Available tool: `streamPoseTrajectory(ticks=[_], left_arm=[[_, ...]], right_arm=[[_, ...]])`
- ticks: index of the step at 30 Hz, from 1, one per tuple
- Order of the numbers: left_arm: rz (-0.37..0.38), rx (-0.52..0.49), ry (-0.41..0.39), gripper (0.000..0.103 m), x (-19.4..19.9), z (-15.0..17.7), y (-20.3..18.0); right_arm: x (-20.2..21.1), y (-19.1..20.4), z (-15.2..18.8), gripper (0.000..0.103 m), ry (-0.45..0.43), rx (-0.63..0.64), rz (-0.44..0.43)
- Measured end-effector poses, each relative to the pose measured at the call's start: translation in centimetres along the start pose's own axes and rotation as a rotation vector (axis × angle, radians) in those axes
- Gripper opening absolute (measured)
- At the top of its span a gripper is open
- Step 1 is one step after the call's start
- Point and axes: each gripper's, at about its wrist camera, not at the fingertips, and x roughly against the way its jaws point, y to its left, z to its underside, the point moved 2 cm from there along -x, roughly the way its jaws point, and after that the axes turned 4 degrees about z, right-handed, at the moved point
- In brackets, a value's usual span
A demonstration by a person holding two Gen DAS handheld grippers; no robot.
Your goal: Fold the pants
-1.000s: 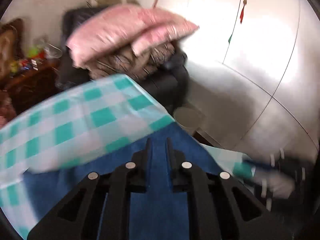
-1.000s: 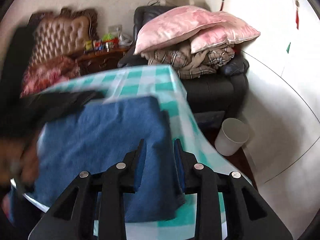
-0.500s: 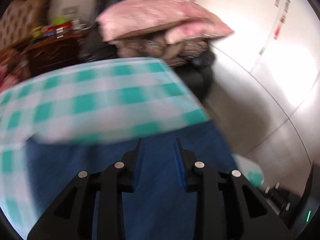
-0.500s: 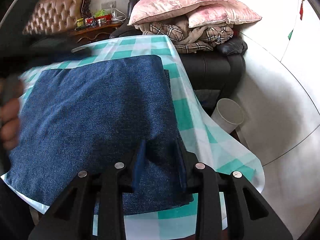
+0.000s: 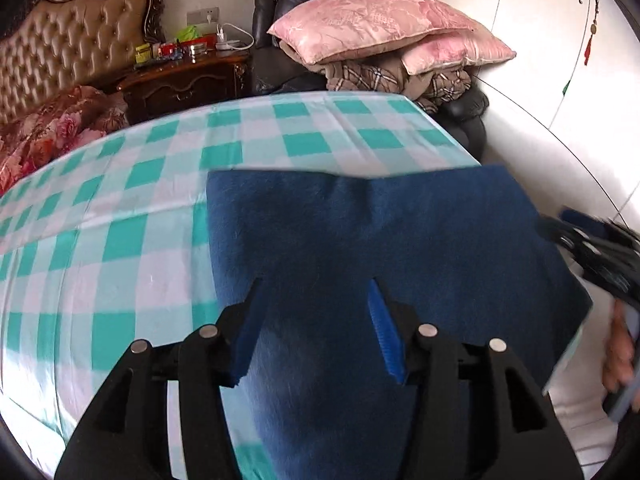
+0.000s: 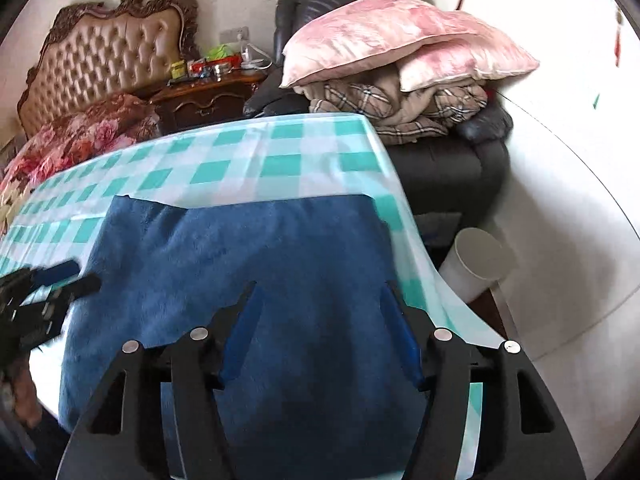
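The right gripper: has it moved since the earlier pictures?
Yes. The right gripper has drawn back toward the near edge of the pants, away from the pink pillow, and its jaws are opening.

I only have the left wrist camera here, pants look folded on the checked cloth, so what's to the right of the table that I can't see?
Observer: A white bin stands on the floor beside the table's right edge.
Operator: Is the right gripper gripping the pants?
Observer: No. The right gripper is opening above the pants, nothing pinched.
Operator: Does the cloth hang over that side?
Observer: Yes, the checked cloth drapes down past the pants toward the bin.
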Motion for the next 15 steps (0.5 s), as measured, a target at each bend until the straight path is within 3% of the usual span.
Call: streamPoseTrajectory(ticks=[4,7,10,15], left_arm=[[-0.03,0.0,0.069,0.052,-0.8,2.2,-0.3],[-0.056,0.002,0.093,0.054,-0.9,3.3,-0.5],[-0.005,-0.018,0.087,0.061,0.2,4.0,-1.7],[0.017,-0.076,0.112,0.067,1.1,6.0,-4.4]], right_arm=[[-3.4,-0.2,1.5,0.06,0.098,0.015,0.068],[-2.2,-0.5,2.1,0.062,0.082,0.002,0.09],[0.2,0.0,3.1,0.07,0.063,-0.004,0.099],[1.7,0.6,6.1,0.071,0.099,0.003,0.153]])
